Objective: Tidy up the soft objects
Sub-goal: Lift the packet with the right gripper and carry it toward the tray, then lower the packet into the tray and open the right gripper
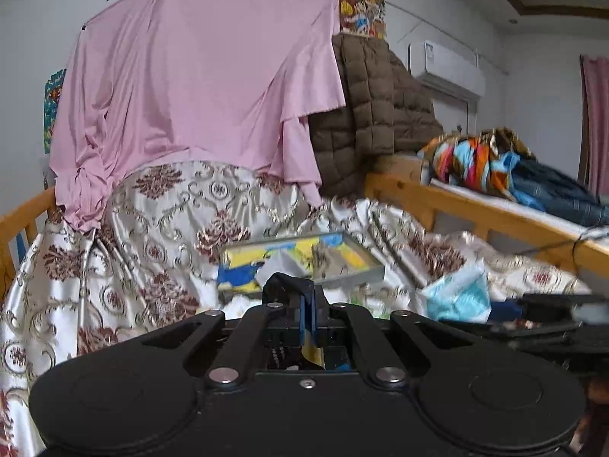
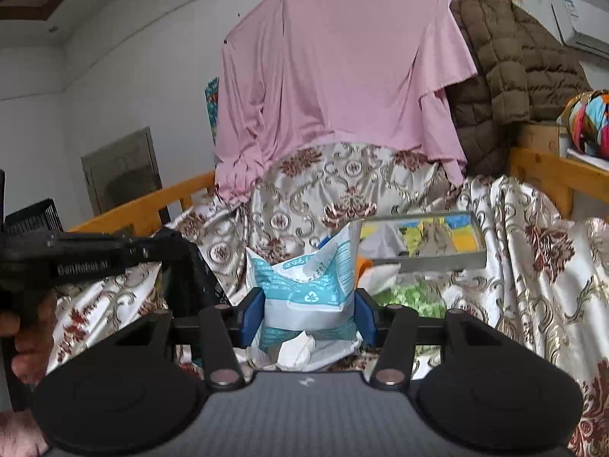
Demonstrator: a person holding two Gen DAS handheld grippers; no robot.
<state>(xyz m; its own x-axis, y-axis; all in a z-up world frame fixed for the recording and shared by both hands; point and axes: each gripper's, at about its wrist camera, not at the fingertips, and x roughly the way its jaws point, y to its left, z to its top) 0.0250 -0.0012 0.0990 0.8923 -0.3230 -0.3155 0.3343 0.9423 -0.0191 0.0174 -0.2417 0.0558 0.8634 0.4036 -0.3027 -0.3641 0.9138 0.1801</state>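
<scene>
With your right tongs (image 2: pixel 309 318) clamped across the crinkly white-and-teal plastic tissue pack (image 2: pixel 304 289) and your left tongs (image 1: pixel 307 318) pinched on a dark cloth (image 1: pixel 287 285), carry both level toward the grey rectangular tray (image 2: pixel 437 262) at one o'clock, squeezing gently.

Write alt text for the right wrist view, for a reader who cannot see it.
The right gripper is clamped on a crumpled white-and-teal plastic tissue pack above a floral satin bedspread. Behind the pack sits a shallow grey tray of coloured cloths, and a pink sheet hangs behind. The left gripper shows at left.
</scene>
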